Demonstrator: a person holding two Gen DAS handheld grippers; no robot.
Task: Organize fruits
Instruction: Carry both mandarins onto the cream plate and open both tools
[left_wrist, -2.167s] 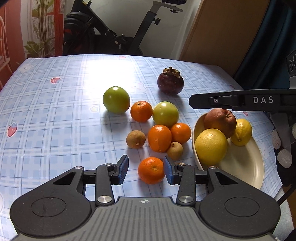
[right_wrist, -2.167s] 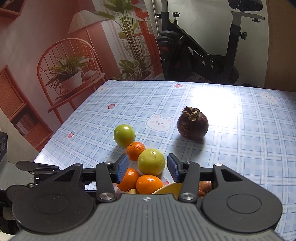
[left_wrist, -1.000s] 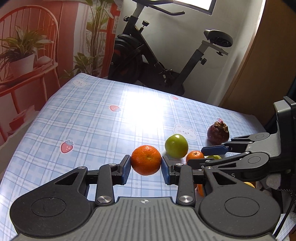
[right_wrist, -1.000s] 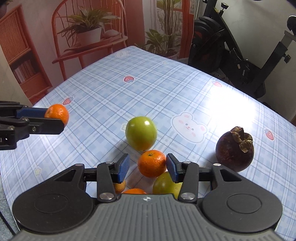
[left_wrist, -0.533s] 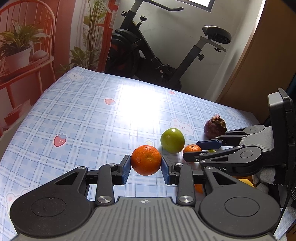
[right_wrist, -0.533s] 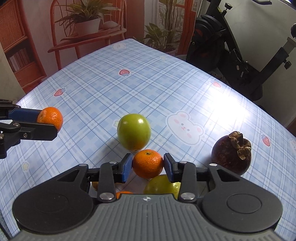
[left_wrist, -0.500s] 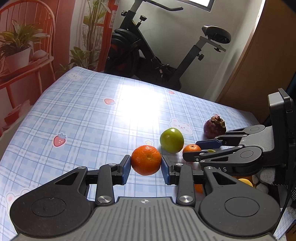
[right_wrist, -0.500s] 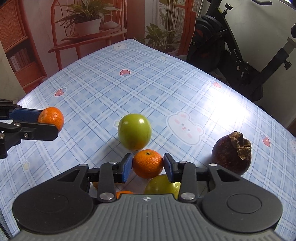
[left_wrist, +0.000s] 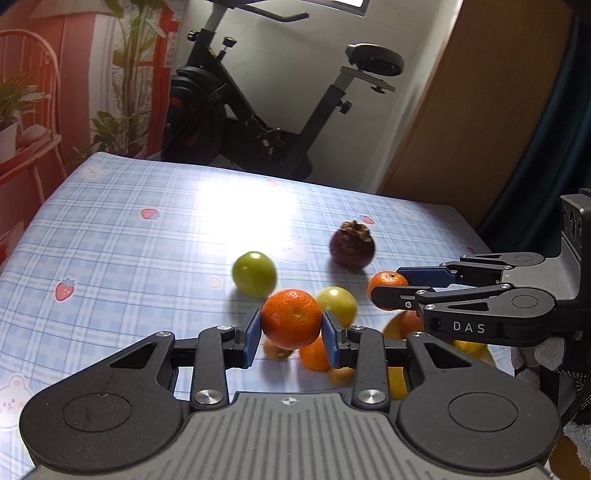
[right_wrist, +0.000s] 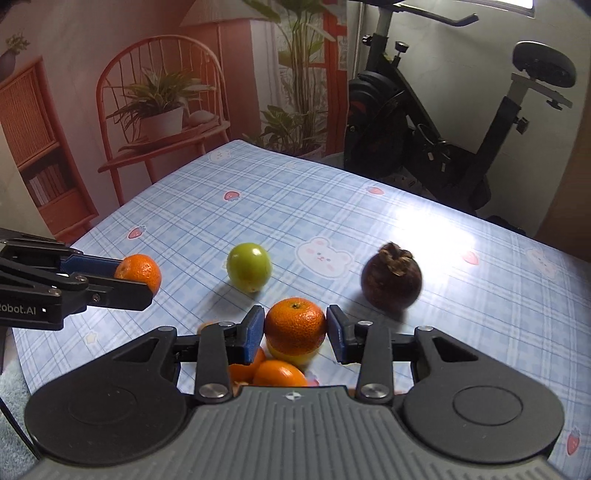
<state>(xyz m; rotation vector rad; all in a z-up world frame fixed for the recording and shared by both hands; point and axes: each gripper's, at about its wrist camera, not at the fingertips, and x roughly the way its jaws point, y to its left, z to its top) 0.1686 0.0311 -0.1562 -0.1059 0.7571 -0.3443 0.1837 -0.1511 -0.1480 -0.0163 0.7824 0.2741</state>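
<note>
My left gripper (left_wrist: 291, 325) is shut on a tangerine (left_wrist: 291, 318), held above the blue checked table (left_wrist: 129, 266). The same gripper shows at the left of the right wrist view, its tangerine (right_wrist: 142, 272) between the blue pads. My right gripper (right_wrist: 295, 326) is shut on a second tangerine (right_wrist: 295, 324), lifted over the fruit pile; in the left wrist view that tangerine (left_wrist: 386, 286) sits in the fingers entering from the right. Below lie more tangerines (right_wrist: 279, 373), a green fruit (left_wrist: 338, 300) and another green fruit (right_wrist: 248, 266) farther out. A dark mangosteen (right_wrist: 391, 280) rests at the right.
A yellow fruit (left_wrist: 471, 349) lies partly hidden behind the right gripper. An exercise bike (left_wrist: 258, 122) stands past the far table edge. A red chair with a potted plant (right_wrist: 162, 118) is beyond the left edge. Bare tablecloth spreads to the left (left_wrist: 92, 236).
Both grippers have risen and drawn back with their tangerines. The right gripper's tangerine has come up off the pile. The left view has swung so the fruit pile sits under its tangerine.
</note>
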